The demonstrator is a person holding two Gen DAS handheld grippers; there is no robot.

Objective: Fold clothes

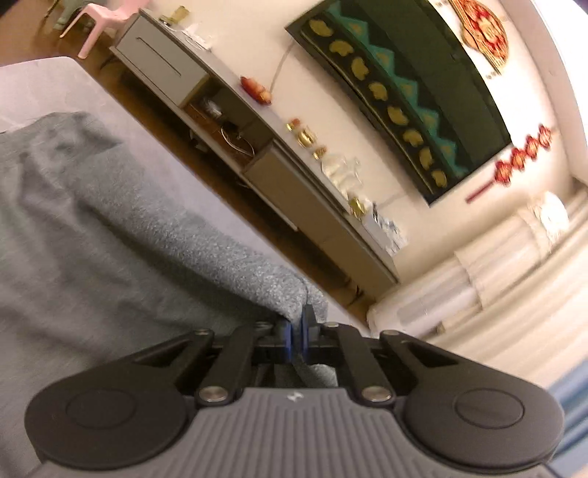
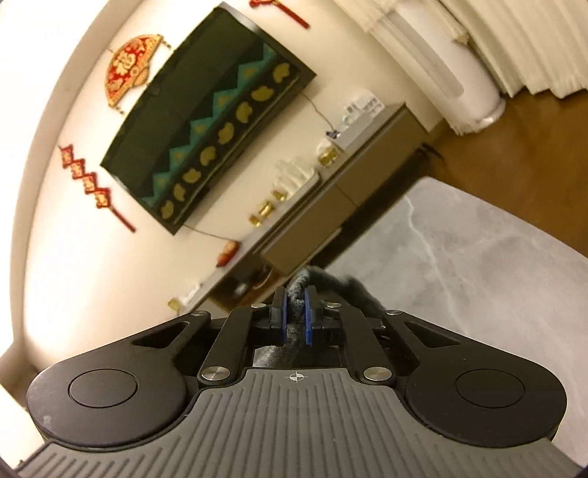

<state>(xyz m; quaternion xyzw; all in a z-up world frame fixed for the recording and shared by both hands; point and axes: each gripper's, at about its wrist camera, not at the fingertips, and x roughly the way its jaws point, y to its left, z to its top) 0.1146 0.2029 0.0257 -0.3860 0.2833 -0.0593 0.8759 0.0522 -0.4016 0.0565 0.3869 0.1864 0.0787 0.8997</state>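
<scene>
A grey knit garment (image 1: 110,228) hangs and drapes over the grey marbled table (image 1: 40,84) in the left wrist view. My left gripper (image 1: 296,331) is shut on a corner of the garment, lifted above the table. In the right wrist view my right gripper (image 2: 296,312) is shut on a bunched edge of the same grey garment (image 2: 298,290), held above the table (image 2: 477,257). Most of the garment is hidden under the right gripper body.
A long low grey cabinet (image 1: 294,184) with small gold ornaments stands along the cream wall, under a dark wall-mounted screen (image 1: 404,92). White curtains (image 1: 496,257) and a white standing unit (image 2: 441,66) are to one side. A pink plastic chair (image 1: 99,18) stands on the brown floor.
</scene>
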